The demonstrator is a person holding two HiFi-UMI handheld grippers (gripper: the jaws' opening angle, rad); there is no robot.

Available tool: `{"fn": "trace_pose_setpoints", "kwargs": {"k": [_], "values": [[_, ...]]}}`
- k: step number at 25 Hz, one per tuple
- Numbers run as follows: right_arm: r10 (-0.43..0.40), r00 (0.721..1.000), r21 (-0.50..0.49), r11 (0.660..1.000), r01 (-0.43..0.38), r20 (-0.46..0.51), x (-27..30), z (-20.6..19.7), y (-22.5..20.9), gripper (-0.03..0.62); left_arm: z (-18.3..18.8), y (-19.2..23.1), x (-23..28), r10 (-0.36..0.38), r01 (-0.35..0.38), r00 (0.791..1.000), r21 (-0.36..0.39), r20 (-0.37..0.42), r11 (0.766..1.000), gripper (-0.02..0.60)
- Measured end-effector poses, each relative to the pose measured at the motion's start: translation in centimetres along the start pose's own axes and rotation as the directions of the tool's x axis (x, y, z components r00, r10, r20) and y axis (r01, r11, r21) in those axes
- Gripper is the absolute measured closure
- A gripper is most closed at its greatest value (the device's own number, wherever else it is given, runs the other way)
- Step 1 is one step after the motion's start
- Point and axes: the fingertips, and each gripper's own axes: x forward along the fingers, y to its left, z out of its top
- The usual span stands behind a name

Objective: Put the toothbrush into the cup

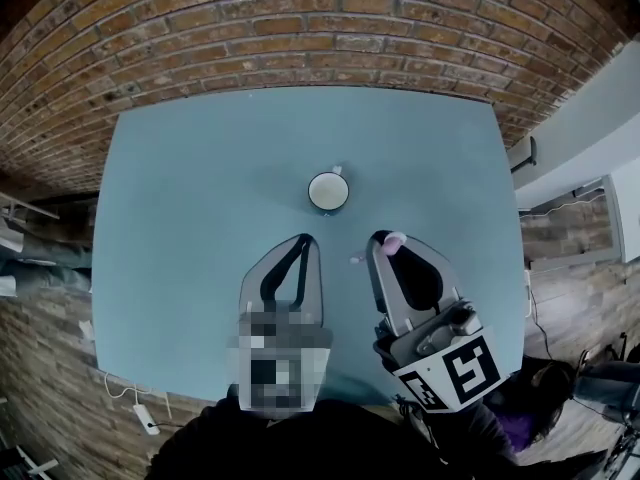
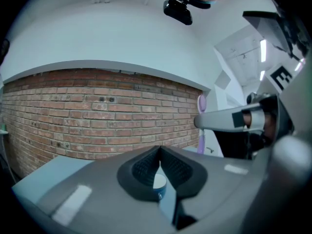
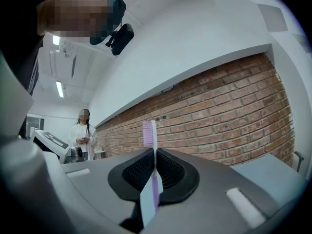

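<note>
A white cup with a dark blue outside [image 1: 328,190] stands upright near the middle of the blue-grey table [image 1: 180,208]. My right gripper [image 1: 382,238] hovers just short of it on the near right, shut on a purple-and-white toothbrush [image 1: 394,239]. The toothbrush [image 3: 153,179] stands upright between the pads, bristle head on top. My left gripper [image 1: 303,238] hovers on the cup's near left, shut and empty. In the left gripper view the pads [image 2: 144,168] meet at the tips [image 2: 160,149]. The cup [image 2: 159,184] shows through the gap below them, and the toothbrush [image 2: 201,123] shows to the right.
A red brick wall [image 1: 300,28] runs along the table's far edge. A white power strip [image 1: 146,419] lies on the floor at the near left. A person in white [image 3: 84,135] stands far off in the right gripper view.
</note>
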Motion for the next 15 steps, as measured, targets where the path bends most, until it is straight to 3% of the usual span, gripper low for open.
{"fn": "trace_pose_setpoints", "kwargs": {"k": [15], "values": [[0.033, 0.998, -0.053, 0.998, -0.031, 0.046, 6.2, 2.6, -2.5, 0.58, 1.7, 3.3, 5.0, 0.025, -0.025, 0.999, 0.001, 0.025, 1.0, 0.574]]}}
